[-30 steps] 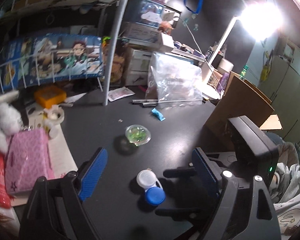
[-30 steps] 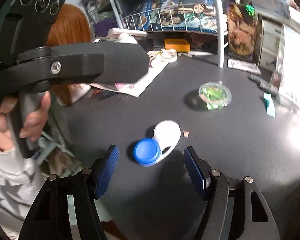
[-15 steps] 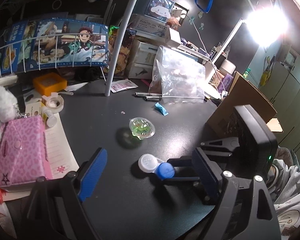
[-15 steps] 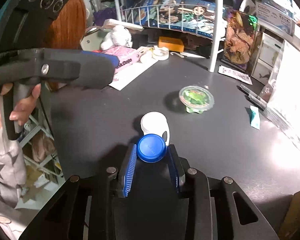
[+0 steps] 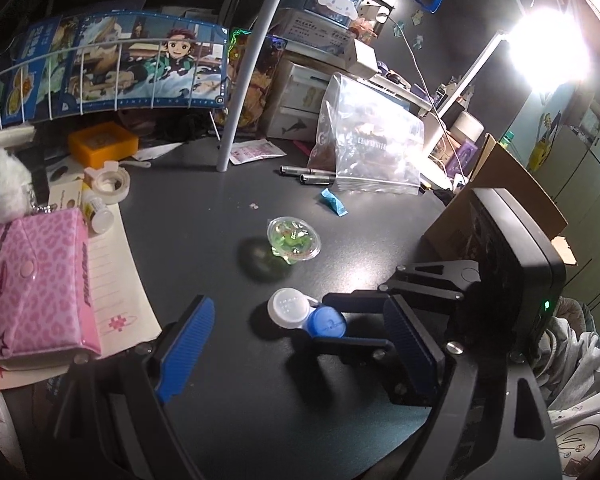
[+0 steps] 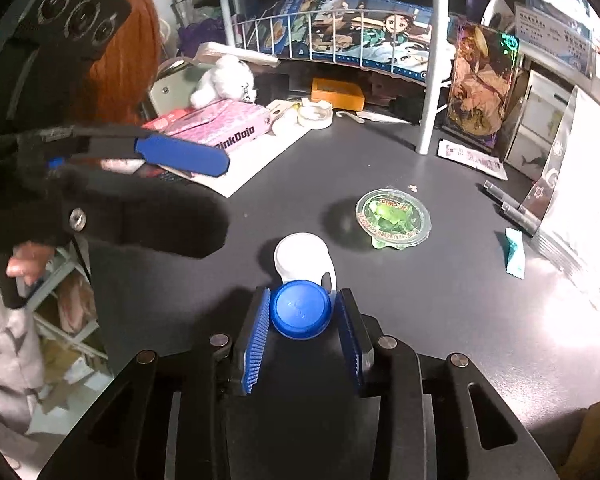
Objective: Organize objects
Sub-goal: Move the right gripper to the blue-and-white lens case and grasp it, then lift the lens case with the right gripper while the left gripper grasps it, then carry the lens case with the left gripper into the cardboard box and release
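Right gripper [image 6: 302,316] pinches the blue cap [image 6: 300,314] of the contact lens case [image 6: 302,254], near on the desk [image 6: 440,312]. Left gripper [image 5: 296,344] hangs wide, empty. Only one end's clamped, so the white end could swing and twist free on the lift.

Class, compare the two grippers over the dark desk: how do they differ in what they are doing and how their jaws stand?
The right gripper has its jaws closed on the blue cap of the contact lens case; the left gripper stands wide open, holding nothing. The right touches the case; the left only hangs above it. Both have ridged blue pads.
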The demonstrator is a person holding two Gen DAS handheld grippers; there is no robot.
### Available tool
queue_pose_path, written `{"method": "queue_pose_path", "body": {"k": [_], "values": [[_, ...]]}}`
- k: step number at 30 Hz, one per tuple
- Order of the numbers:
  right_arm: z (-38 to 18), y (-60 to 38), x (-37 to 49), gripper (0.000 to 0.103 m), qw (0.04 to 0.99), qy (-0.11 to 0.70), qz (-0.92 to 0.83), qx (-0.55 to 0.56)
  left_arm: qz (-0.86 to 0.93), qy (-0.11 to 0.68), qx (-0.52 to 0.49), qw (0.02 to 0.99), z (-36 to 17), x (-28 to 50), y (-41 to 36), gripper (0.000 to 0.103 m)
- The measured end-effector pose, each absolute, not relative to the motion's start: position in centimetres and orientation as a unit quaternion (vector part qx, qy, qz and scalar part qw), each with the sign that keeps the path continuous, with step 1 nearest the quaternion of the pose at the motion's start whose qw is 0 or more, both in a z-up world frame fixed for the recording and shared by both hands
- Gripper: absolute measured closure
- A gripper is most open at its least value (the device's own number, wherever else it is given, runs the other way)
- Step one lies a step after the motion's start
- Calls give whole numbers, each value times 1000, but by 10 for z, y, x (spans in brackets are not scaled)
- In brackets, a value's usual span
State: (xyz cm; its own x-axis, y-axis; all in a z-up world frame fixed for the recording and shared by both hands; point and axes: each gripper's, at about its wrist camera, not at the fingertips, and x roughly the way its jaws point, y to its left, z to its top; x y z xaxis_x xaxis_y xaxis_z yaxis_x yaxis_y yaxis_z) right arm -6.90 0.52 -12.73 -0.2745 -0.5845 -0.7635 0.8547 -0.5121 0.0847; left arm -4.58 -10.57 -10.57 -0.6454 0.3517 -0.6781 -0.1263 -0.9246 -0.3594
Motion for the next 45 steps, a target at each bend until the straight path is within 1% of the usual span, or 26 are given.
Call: {"method": "queue_pose_path", "body": {"k": [7, 11, 13, 15, 16, 18, 21, 35, 45], "values": [[-128, -1, -64, 75, 452, 201, -782, 378, 884, -159, -413, 149, -117, -54, -104, 18], [-127, 10, -62, 75, 454, 196, -787, 369, 877, -169, -420, 160, -123, -58, -99, 18], [-122, 17, -61, 75, 457, 190, -789, 364, 875, -176, -417, 174, -122, -60, -95, 23], [-115, 23, -58, 75, 458, 189, -792, 355, 873, -172, -415, 187, -119, -63, -88, 40], [-111, 28, -57, 75, 459, 188, -795, 350, 873, -170, -416, 191, -117, -64, -84, 44], [-103, 36, -55, 75, 463, 186, -797, 341, 873, -161, -414, 199, -112, -67, -76, 57], [-88, 46, -50, 75, 462, 187, -804, 324, 876, -154, -405, 211, -101, -69, -67, 66], [-12, 90, -33, 75, 426, 178, -850, 254, 901, -90, -337, 257, -14, -65, -27, 70], [37, 119, -36, 75, 400, 182, -866, 237, 910, -51, -303, 278, 38, -72, 6, 73]]}}
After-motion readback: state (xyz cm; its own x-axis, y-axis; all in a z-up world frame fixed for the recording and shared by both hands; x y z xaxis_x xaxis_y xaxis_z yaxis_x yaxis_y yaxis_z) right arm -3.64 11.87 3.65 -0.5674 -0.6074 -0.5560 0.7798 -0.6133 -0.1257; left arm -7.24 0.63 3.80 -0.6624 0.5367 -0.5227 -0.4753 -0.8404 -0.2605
